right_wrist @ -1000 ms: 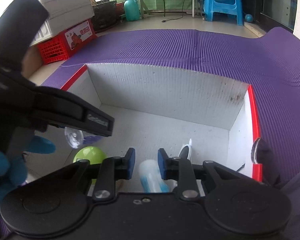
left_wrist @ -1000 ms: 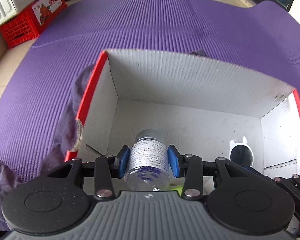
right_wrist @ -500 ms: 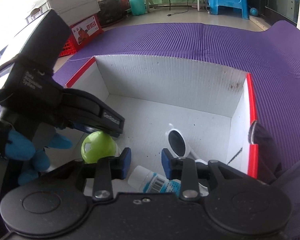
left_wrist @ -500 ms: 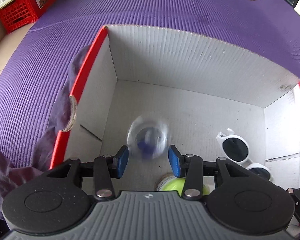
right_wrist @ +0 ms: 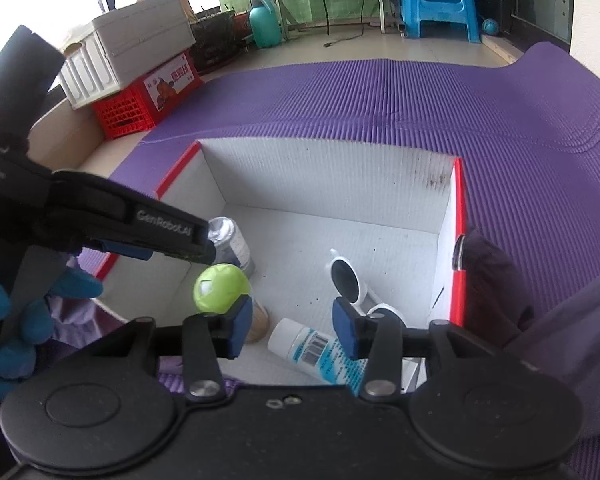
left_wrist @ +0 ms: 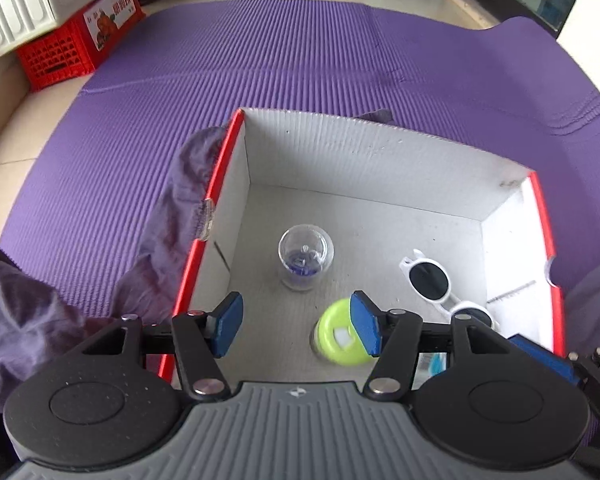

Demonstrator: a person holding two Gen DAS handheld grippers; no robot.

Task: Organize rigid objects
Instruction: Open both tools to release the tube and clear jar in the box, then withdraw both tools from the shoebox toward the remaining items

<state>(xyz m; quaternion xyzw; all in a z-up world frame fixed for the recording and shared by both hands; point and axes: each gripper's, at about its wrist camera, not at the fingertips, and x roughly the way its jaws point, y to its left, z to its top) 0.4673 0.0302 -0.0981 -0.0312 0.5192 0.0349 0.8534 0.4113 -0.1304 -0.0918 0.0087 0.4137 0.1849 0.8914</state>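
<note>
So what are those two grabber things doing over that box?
A person holds a gripper in each hand above a white cardboard box with red edges, tidying hard things into it. The left gripper and the right gripper are both opening, with nothing pressed between their pads. In the box are a clear jar standing upright, a green-lidded jar, white sunglasses and a white tube lying on its side.

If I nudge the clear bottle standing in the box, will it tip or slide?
The clear bottle stands upright on a narrow base, so it will likely tip, then roll. It looks nearly empty, probably light. The smooth wall may slip between pads.
</note>
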